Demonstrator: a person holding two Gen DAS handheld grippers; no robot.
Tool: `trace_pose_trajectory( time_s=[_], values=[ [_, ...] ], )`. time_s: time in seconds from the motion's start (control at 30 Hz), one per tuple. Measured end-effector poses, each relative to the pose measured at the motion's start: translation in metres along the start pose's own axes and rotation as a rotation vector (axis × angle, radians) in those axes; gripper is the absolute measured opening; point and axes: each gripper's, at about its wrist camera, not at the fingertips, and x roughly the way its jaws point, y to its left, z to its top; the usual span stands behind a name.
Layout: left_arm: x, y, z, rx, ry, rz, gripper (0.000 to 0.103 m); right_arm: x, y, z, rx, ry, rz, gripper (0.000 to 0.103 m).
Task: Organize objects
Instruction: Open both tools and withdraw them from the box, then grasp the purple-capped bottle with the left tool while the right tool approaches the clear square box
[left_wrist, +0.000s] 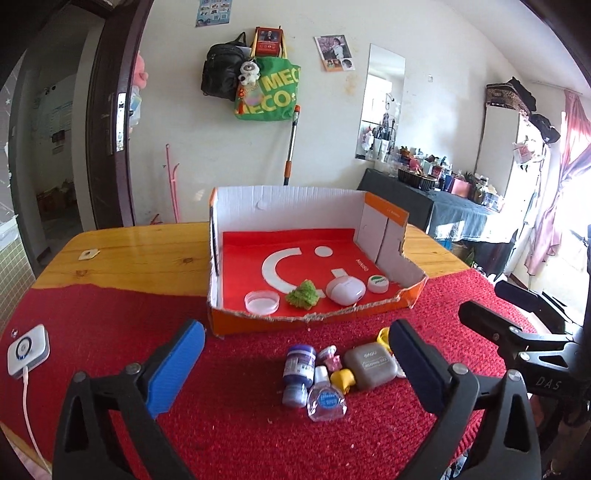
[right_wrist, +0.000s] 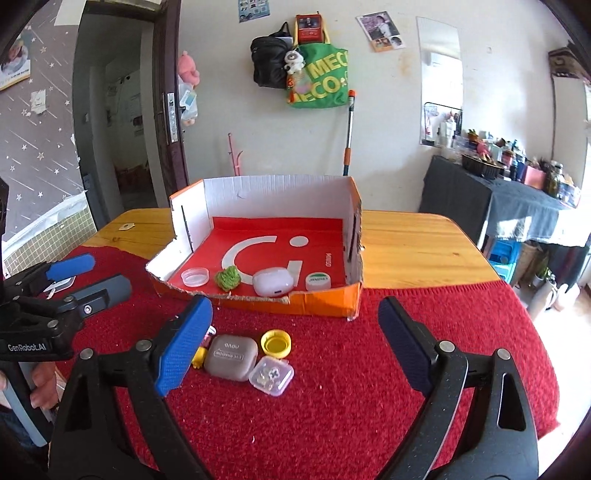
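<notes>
An orange cardboard box (left_wrist: 255, 323) (right_wrist: 325, 301) with a red floor holds a clear round lid (left_wrist: 262, 301), a green knitted piece (left_wrist: 303, 293), a white earbud case (left_wrist: 345, 290) and a small white jar (left_wrist: 378, 284). On the red mat in front lie a blue bottle (left_wrist: 298, 373), a clear dropper bottle (left_wrist: 325, 397), a grey case (left_wrist: 371, 364) (right_wrist: 232, 356), a yellow cap (right_wrist: 276, 343) and a clear small box (right_wrist: 271, 374). My left gripper (left_wrist: 297, 363) is open above these, empty. My right gripper (right_wrist: 291, 343) is open, empty.
A white charger puck (left_wrist: 27, 350) with a cable lies at the mat's left. The wooden table (left_wrist: 140, 254) extends behind the box. The other gripper shows at the right of the left view (left_wrist: 517, 332) and at the left of the right view (right_wrist: 70, 291).
</notes>
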Motion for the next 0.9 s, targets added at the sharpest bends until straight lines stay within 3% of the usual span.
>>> trace_pose_trajectory(
  time_s=[0.4, 0.9],
  values=[
    [0.012, 0.002, -0.04, -0.019, 0.083, 0.034, 0.102, 0.017, 0.0, -0.054, 0.043, 0.088, -0.005, 0.092],
    [0.051, 0.013, -0.039, -0.031, 0.202, 0.042, 0.102, 0.044, -0.005, -0.072, 0.059, 0.191, -0.004, 0.092]
  ],
)
